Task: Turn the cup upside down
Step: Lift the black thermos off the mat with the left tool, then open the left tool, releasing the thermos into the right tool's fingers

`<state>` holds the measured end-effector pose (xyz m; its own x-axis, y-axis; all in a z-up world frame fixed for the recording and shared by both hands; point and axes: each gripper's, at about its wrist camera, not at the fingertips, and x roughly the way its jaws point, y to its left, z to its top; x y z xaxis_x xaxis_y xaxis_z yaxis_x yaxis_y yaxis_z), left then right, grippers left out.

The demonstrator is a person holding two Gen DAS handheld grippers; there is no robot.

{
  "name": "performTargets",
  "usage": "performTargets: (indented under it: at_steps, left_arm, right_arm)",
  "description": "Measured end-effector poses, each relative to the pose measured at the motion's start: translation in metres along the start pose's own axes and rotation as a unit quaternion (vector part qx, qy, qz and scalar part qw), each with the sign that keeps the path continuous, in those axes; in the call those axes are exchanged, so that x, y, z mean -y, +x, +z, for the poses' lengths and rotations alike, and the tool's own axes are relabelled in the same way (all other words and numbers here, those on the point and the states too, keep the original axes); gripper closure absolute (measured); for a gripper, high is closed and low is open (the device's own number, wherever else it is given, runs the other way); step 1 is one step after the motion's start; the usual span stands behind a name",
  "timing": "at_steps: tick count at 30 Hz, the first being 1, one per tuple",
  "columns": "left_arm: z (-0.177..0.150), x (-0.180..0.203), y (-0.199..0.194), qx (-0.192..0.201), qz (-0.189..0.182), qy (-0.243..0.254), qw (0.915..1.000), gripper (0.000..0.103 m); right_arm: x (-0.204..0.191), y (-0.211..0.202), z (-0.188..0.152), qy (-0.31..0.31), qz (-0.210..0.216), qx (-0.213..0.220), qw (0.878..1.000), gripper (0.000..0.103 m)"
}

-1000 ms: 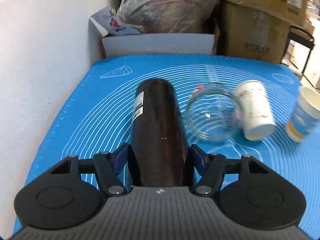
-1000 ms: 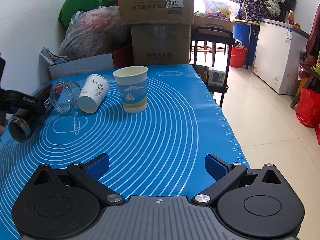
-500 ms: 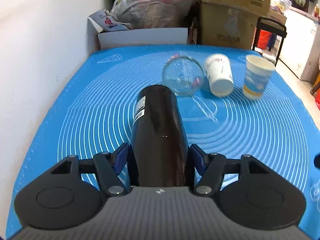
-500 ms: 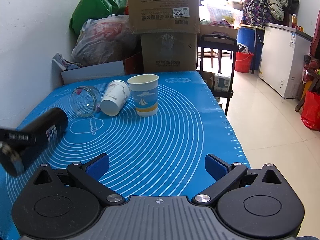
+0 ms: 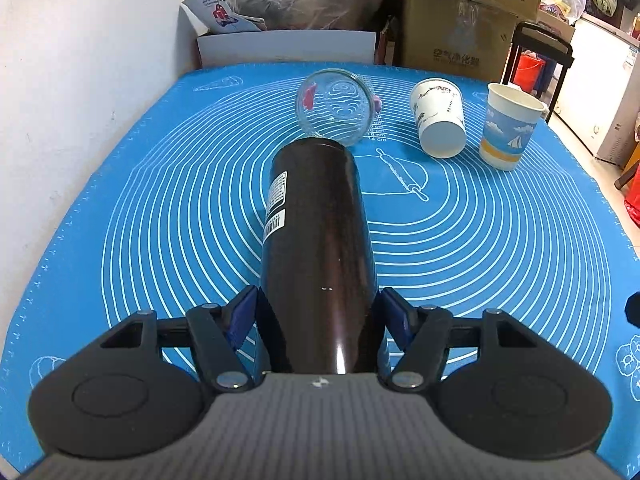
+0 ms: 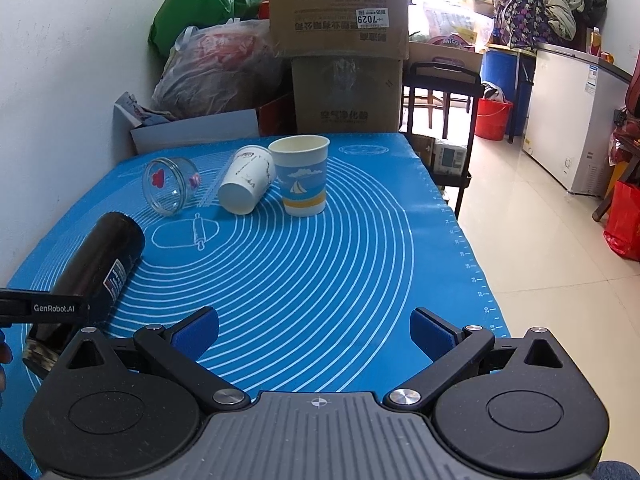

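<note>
My left gripper (image 5: 318, 316) is shut on a dark brown tumbler cup (image 5: 316, 248), which points forward along the fingers above the blue mat (image 5: 500, 248). In the right wrist view the tumbler (image 6: 94, 268) is tilted, base end raised toward the far side, low at the left, with the left gripper's finger (image 6: 40, 307) across it. My right gripper (image 6: 314, 332) is open and empty above the mat's near edge.
A glass jar (image 5: 336, 106) lies on its side at the far middle. A white paper cup (image 5: 440, 120) lies on its side beside it. A blue sailboat paper cup (image 5: 508, 128) stands upright at the right. Boxes and bags stand behind the table; a wall on the left.
My left gripper has pulled back and risen with the tumbler, away from the jar and paper cups. The right gripper has stayed open and has shifted slightly.
</note>
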<state>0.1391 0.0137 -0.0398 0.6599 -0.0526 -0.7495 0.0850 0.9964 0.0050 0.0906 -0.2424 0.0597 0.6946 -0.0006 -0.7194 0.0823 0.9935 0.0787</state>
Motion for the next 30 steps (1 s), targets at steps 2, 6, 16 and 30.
performTargets:
  at_steps: [2,6,16,30]
  left_arm:
    - [0.000,-0.001,0.000,-0.001,-0.001,-0.003,1.0000,0.036]
    - [0.002,-0.002,-0.006,0.012,0.004,-0.004,0.9999,0.023]
    - [0.003,-0.002,-0.029,0.038,0.004,0.008,0.9992,0.016]
    - [-0.001,-0.042,-0.077,0.083,0.033,0.002,0.9960,0.014]
  right_arm:
    - [-0.002,0.001,0.000,-0.001,0.000,-0.004,1.000,0.000]
    - [-0.006,0.001,0.001,-0.007,0.001,-0.006,1.000,0.000]
    - [-0.015,0.000,0.002,-0.013,0.010,-0.010,1.000,0.000]
    - [-0.064,-0.008,0.019,-0.049,0.052,-0.009,0.997,0.000]
